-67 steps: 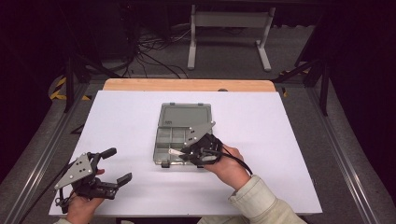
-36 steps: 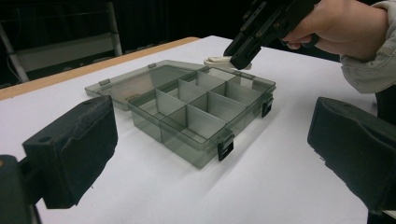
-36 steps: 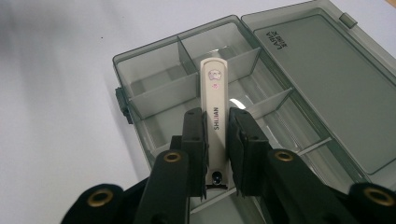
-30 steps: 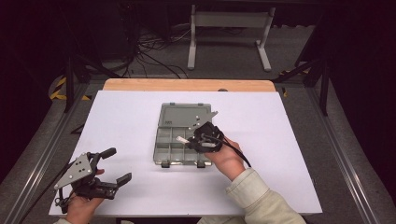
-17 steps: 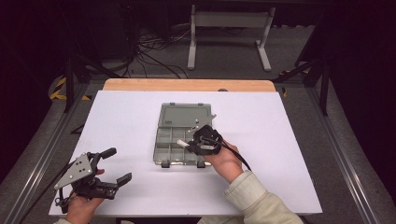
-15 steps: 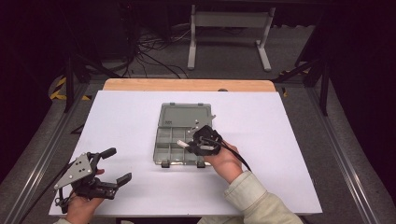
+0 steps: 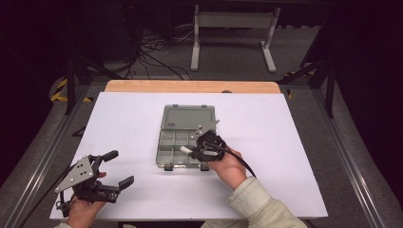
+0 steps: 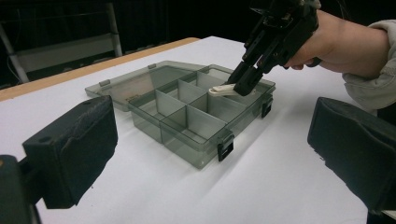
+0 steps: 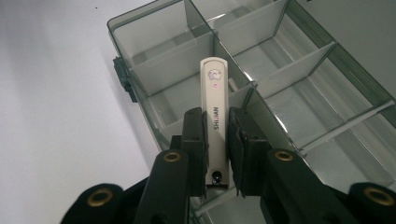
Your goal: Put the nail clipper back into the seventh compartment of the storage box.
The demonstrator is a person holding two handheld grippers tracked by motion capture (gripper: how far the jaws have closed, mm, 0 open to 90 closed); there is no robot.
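The nail clipper [image 9: 214, 105], a slim cream-white bar with a small printed logo and dark lettering along its top, sat pinched between my right gripper [image 9: 215, 140] pads, jaws drawn in tight against its two long sides, rear end with the rivet down between the pads. Its free end stuck out over the organizer box [image 9: 140, 42], above a divider wall near the box's front corner; whether it touched the divider I could not tell. In the high view the clipper [image 7: 186, 149] showed as a pale stub over the front row of compartments, right gripper [image 7: 198, 148] just behind it, my right hand [image 7: 228, 166] and pale sleeve [image 7: 259, 204] trailing toward the near table edge. The box [image 7: 166, 142] was smoky translucent grey plastic, rectangular, thin upright dividers splitting it into small cells, two dark latches on the front wall, lid [image 7: 187, 116] hinged flat open behind it. From the left gripper view the clipper [image 8: 223, 89] lay tilted low over a right-hand cell, right gripper [image 8: 247, 79] angled steeply down on it. My left gripper [image 7: 114, 170] sat well apart at the near left of the table, jaws spread wide, holding nothing, black blocky matte pads [image 8: 74, 149], grey three-cornered plate [image 7: 76, 172] on top. The table [image 7: 285, 142] was a smooth white sheet with a wooden strip [image 7: 190, 86] along the far edge; cables [image 7: 157, 52] and a white stand [image 7: 233, 33] on the dark floor beyond.
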